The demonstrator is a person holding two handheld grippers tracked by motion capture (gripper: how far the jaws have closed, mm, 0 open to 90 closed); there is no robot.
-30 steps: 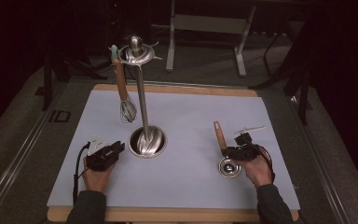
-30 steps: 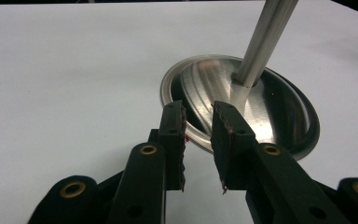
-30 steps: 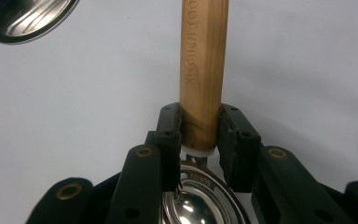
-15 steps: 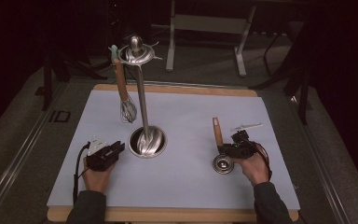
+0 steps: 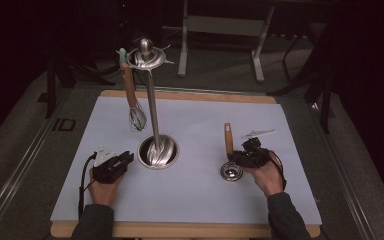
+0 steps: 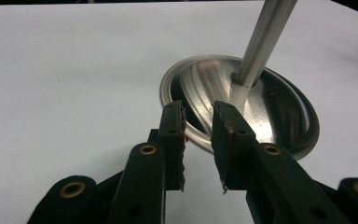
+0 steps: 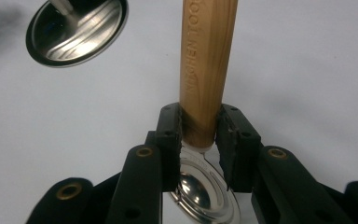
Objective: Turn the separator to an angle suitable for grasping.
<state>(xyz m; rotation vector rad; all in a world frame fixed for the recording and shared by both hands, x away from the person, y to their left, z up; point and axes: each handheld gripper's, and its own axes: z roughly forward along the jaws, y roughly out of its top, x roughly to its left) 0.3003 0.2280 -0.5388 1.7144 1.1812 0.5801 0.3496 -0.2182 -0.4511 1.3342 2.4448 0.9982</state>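
A steel utensil stand rises from a round base (image 5: 158, 152) to a hooked top (image 5: 147, 53). A wooden-handled whisk (image 5: 133, 102) hangs from a hook on its left. My left gripper (image 5: 128, 158) rests on the mat just left of the base. Its jaws stand open and empty, pointing at the base rim (image 6: 191, 135) in the left gripper view (image 6: 198, 113). My right gripper (image 5: 236, 157) is shut on the lower end of the wooden handle (image 7: 208, 60) of a ladle (image 5: 228, 141). The ladle's steel bowl (image 7: 204, 195) hangs below the jaws (image 7: 199, 120).
A pale mat (image 5: 200, 120) covers a wooden board (image 5: 180, 231). The stand's pole (image 6: 266, 37) stands close ahead of the left gripper. The stand's base (image 7: 77, 28) lies off to the left in the right gripper view. Metal frame legs (image 5: 183, 45) stand behind the table.
My right gripper has shifted a little to the left and lifted slightly, carrying the ladle with it. The left gripper has stayed where it was.
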